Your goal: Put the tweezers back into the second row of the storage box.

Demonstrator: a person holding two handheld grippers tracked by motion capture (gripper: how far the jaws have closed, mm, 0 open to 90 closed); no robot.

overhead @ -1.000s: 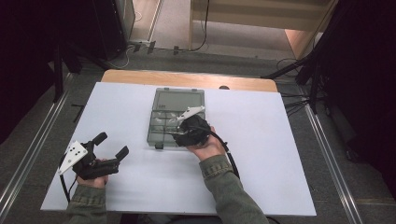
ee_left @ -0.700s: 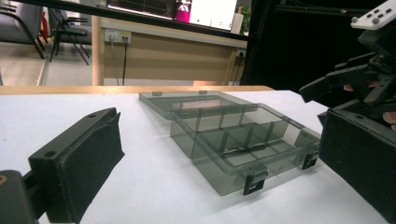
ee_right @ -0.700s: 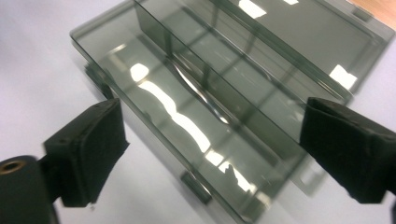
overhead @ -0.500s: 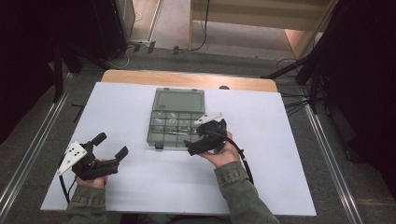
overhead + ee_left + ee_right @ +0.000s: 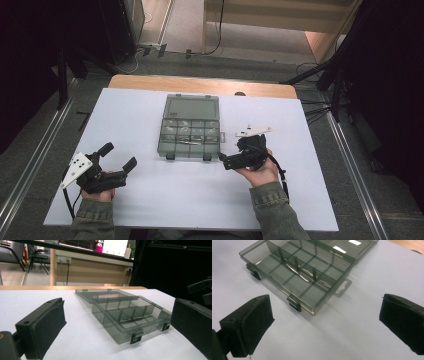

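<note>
Clear grey compartment box (image 5: 189,131) lying open at table (image 5: 300,200) centre, thin metal piece (image 5: 298,272) resting inside, left gripper (image 5: 120,159) at 8 o'clock gaping wide, right gripper (image 5: 221,159) at 4 o'clock gaping wide

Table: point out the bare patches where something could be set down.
Bare white table lies between the left gripper and right gripper, in front of the open compartment box. Both far corners flanking the box are bare. Crowded: the box's right edge, near the right gripper.
</note>
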